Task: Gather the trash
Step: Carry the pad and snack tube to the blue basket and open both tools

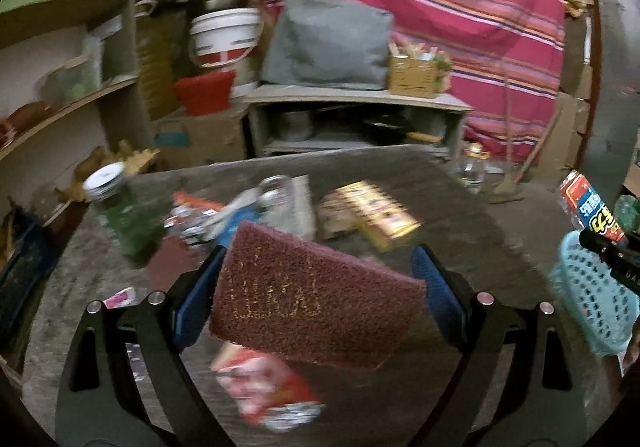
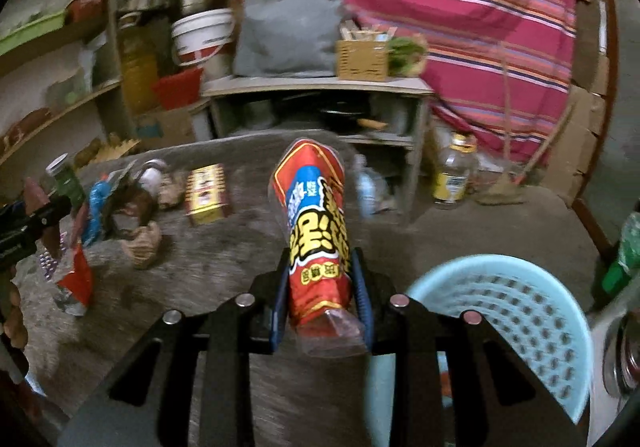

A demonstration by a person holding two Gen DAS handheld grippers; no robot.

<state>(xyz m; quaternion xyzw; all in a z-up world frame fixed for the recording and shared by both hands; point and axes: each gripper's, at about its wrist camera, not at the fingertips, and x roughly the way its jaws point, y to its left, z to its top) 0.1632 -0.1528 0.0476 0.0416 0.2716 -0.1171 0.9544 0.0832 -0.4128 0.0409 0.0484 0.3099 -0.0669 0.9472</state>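
Observation:
My left gripper [image 1: 320, 279] is shut on a maroon scouring pad [image 1: 316, 295] and holds it above the grey table [image 1: 460, 203]. My right gripper [image 2: 322, 287] is shut on a red and yellow snack wrapper [image 2: 316, 223], which stands upright just left of the light blue perforated basket [image 2: 512, 311]. The basket also shows at the right edge of the left wrist view [image 1: 592, 287], with the wrapper [image 1: 592, 211] above it. On the table lie a red crumpled wrapper [image 1: 264, 383], a yellow box [image 1: 380, 215], a green bottle [image 1: 124, 207] and a clear jar [image 1: 280, 195].
Behind the table stand a low shelf unit [image 2: 320, 103] with a grey cushion [image 2: 288, 35] and a woven box [image 2: 362, 59], a white bucket [image 2: 200, 35], wall shelves on the left and a striped cloth [image 2: 460, 7]. A bottle [image 2: 452, 171] stands on the floor.

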